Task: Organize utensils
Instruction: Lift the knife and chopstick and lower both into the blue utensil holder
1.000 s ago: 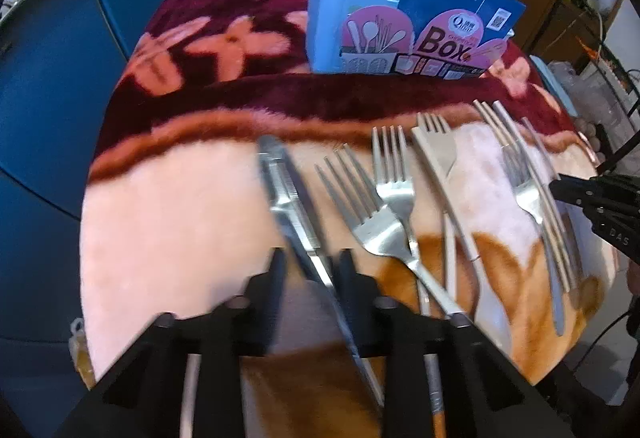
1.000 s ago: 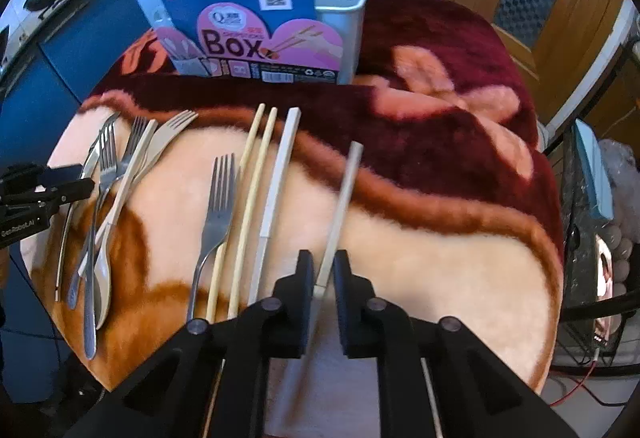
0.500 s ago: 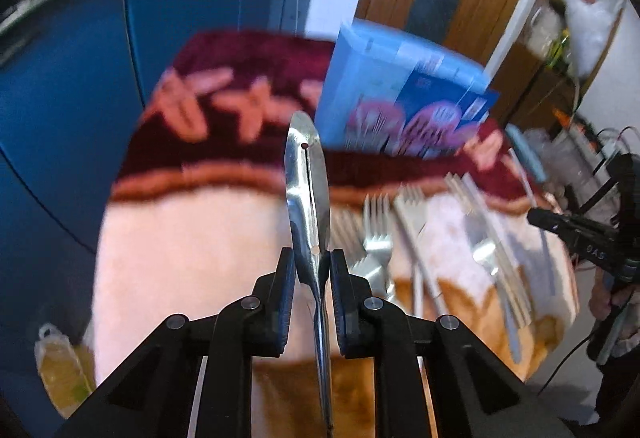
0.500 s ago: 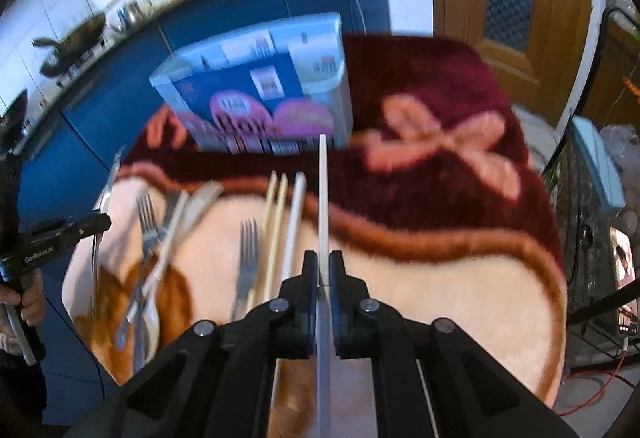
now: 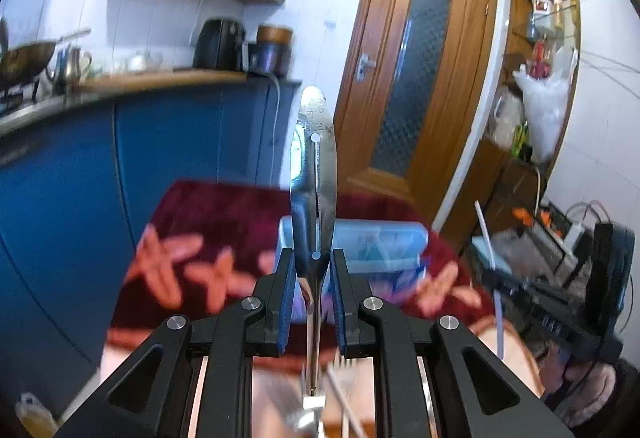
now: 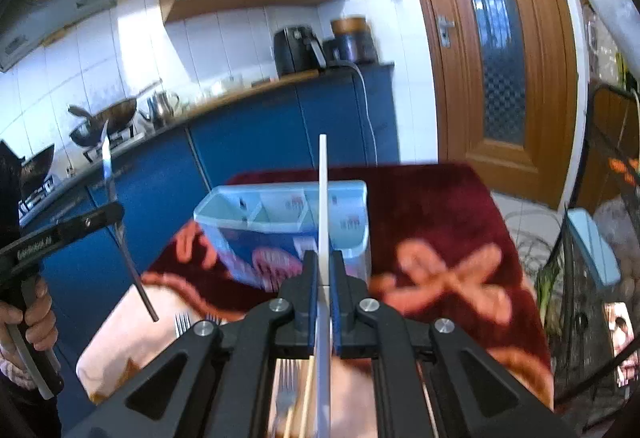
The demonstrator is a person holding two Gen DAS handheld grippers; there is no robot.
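My left gripper is shut on a steel table knife, whose blade stands up in front of the camera, lifted above the table. In the right wrist view the same knife shows at the left, in the left gripper held by a hand. My right gripper is shut on a white chopstick that points up and away. Beyond both grippers stands the light blue utensil box with open compartments. Forks and wooden chopsticks lie on the blanket below.
The table is covered by a maroon and cream blanket. Blue kitchen cabinets with a counter of pots run behind and to the left. A wooden door stands behind; shelves and clutter are at the right.
Both grippers rose off the table and tilted up, the left lifting the knife, the right lifting the white chopstick. The view now shows the kitchen rather than the tabletop.
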